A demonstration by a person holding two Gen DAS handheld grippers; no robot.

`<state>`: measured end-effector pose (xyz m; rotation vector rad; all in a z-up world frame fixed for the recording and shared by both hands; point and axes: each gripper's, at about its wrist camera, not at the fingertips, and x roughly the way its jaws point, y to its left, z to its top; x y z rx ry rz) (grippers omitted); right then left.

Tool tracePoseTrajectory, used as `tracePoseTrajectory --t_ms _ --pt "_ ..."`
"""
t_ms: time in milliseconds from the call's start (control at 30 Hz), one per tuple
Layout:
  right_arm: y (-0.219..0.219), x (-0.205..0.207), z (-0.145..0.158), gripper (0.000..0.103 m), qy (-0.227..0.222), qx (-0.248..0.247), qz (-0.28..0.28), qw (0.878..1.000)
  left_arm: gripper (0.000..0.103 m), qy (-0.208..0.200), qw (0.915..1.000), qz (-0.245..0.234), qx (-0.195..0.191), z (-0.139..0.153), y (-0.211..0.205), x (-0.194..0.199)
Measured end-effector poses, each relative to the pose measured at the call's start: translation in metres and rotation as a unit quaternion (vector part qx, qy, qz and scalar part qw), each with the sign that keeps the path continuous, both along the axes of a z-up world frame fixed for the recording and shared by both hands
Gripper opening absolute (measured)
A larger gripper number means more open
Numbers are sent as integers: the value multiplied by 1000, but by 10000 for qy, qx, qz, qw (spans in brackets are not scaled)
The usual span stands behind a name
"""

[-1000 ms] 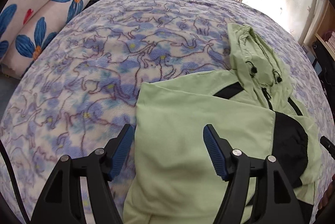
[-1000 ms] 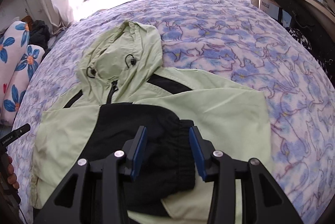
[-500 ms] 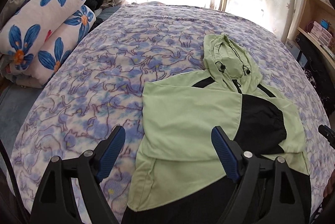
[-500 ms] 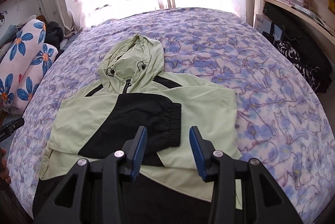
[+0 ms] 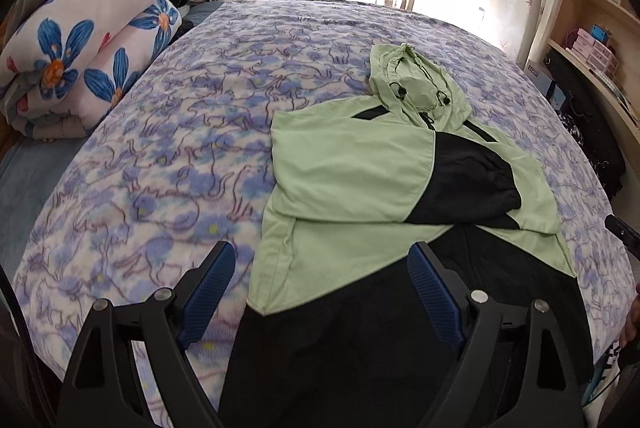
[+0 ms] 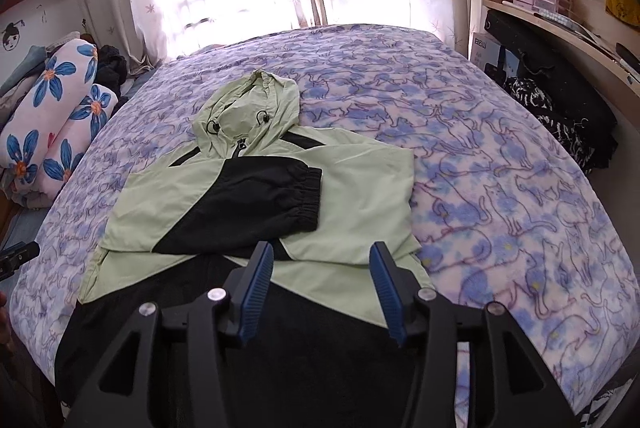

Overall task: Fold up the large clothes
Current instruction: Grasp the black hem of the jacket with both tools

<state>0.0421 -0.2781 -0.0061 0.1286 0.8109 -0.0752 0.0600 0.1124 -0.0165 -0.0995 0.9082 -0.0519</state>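
- Lying ahead of both tongs: jacket [image 5: 352,164], sleeves folded in, on bed [image 5: 192,132].
- L tongs [image 5: 320,292] spread wide, holding nothing.
- R tongs [image 6: 320,292] also parted, holding nothing.

Left gripper [image 5: 322,292]: matte black frame, two angled arms with triangular cut-outs, silver round screw heads at pivots, two on each arm. Fingers [image 5: 206,294] faced with ribbed blue pads, long and narrow, tips slightly rounded. Right gripper [image 6: 322,292]: same build, black skeletal arms, same silver screws in pairs, ribbed blue pads [image 6: 256,292] on inner faces. Black lens rim dark at frame corners in both views. Sliver of skin at picture edge, blurred.
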Motion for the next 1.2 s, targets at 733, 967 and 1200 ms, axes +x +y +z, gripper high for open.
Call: tracePoseTrajectory --t_ms 733,967,1200 --pt "-62 -141 -80 65 1266 -85 -44 9919 87 1400 9888 -508 -44 -120 75 -125" --pt "-115 -182 -111 65 1492 1097 -551 9812 87 1345 9881 -652 -367 -133 86 -121" --pt "-87 -180 -127 56 1649 1161 65 9794 89 1254 9879 -795 -447 -135 83 -125"
